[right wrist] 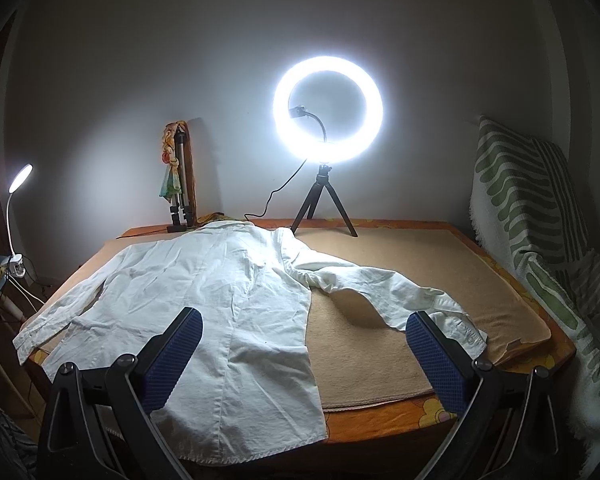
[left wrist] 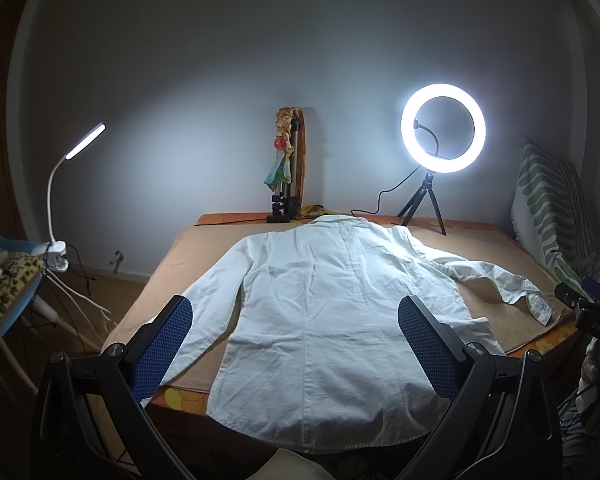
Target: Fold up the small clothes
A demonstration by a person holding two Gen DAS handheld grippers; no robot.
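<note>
While both the left claw (left wrist: 294,322) and right claw (right wrist: 304,334) hover released, the white shirt (left wrist: 320,300) lies lengthwise ahead, its right sleeve (right wrist: 392,292) seemingly nearest the right claw.

Bare tan mat (right wrist: 380,280) lies open at 3 o'clock of the spread white cotton shirt (right wrist: 204,280). A glowing ring light on a black tripod (right wrist: 324,208) and a folded silver tripod (right wrist: 180,184) block the table's 12 o'clock edge.

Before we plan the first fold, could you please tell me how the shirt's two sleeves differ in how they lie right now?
The left sleeve lies fairly straight, close alongside the white shirt, its cuff at the table's left edge. The right sleeve angles away from the body, bent and rumpled, leaving bare mat between. Its cuff lies by the right gripper's finger. Both rest flat, unfolded, ungrasped.
</note>
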